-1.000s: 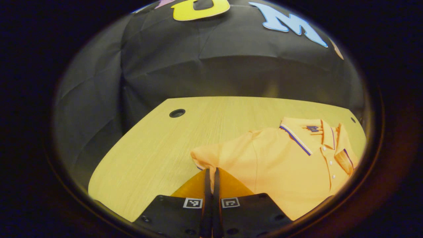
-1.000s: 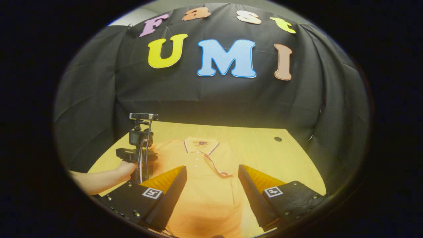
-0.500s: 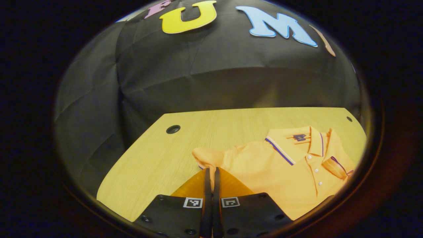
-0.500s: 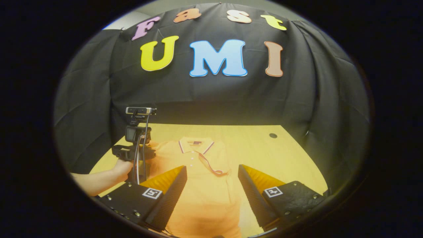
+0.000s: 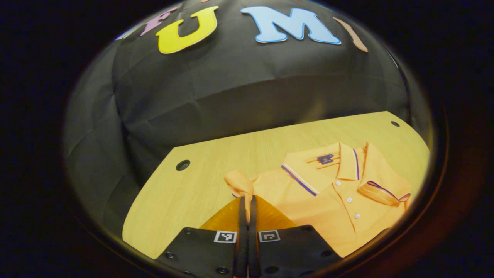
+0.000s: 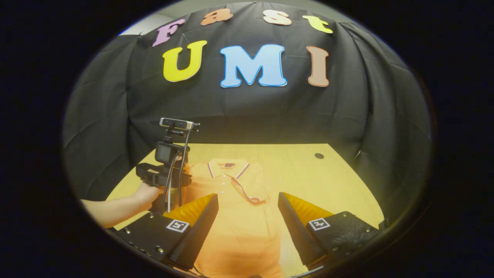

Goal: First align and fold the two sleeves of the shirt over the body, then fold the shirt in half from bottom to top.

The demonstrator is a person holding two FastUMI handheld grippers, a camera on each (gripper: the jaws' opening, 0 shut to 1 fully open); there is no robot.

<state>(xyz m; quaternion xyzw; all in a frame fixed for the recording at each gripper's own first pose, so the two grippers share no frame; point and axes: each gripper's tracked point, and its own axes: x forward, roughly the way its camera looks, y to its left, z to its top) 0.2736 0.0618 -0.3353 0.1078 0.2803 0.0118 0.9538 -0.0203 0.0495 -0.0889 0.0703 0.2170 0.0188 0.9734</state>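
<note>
On the pale wooden table (image 6: 339, 181), an orange short-sleeved polo shirt with a striped collar (image 6: 235, 216) lies face up, one sleeve already folded across its chest. The left gripper (image 5: 247, 200), fingers clamped together on the other bunched sleeve (image 5: 240, 183), lifts it toward the body; the right gripper (image 6: 248, 204) hangs wide apart above the hem. The bottom-to-top fold remains undone

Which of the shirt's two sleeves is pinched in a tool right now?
The sleeve on the person's left, bunched between the shut left tool. The other sleeve already lies folded over the chest.
</note>
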